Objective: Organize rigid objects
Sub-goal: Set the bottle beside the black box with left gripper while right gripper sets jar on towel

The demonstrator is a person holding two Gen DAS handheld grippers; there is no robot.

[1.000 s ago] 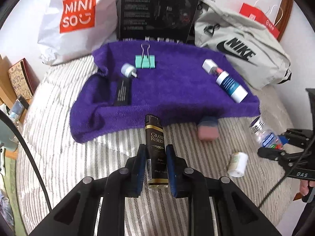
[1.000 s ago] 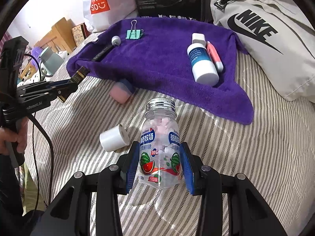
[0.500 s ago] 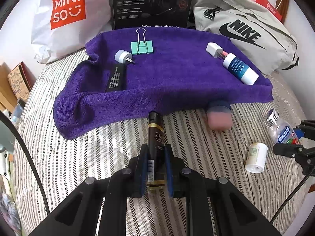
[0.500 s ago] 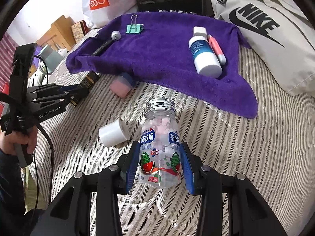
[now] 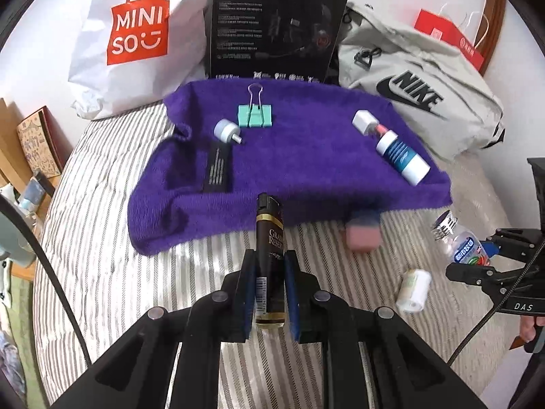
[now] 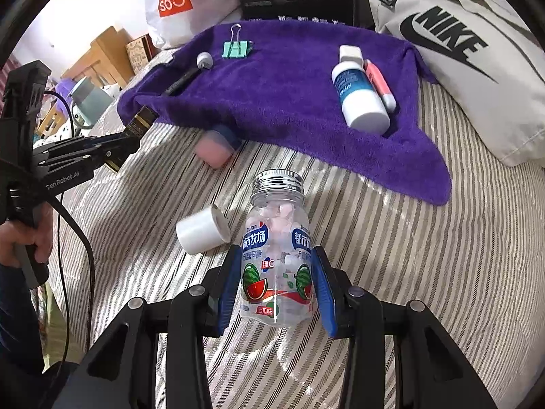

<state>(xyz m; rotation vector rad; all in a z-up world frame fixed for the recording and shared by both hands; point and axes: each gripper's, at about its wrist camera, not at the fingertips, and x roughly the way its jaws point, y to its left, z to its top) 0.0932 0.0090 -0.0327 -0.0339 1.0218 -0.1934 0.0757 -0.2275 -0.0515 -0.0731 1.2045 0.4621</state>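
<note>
A: The purple towel (image 5: 306,156) on the bed (image 5: 102,238) already carries several items. What's in hand?

B: The right gripper (image 6: 277,286) is clenched on the candy bottle (image 6: 277,255); the left gripper (image 5: 270,289) is clamped on the lighter (image 5: 269,238), both above the bedding.

A: Risks?

B: The slim lighter could twist loose; the smooth bottle might roll once released.

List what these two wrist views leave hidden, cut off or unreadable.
- Pink eraser: left view blurred; its far end sits under the towel edge in the right view.
- Lighter: lower sides covered by the left gripper pads.
- Black box: top cut off; print too small.
- Pink pen: partly behind the white bottle.
</note>
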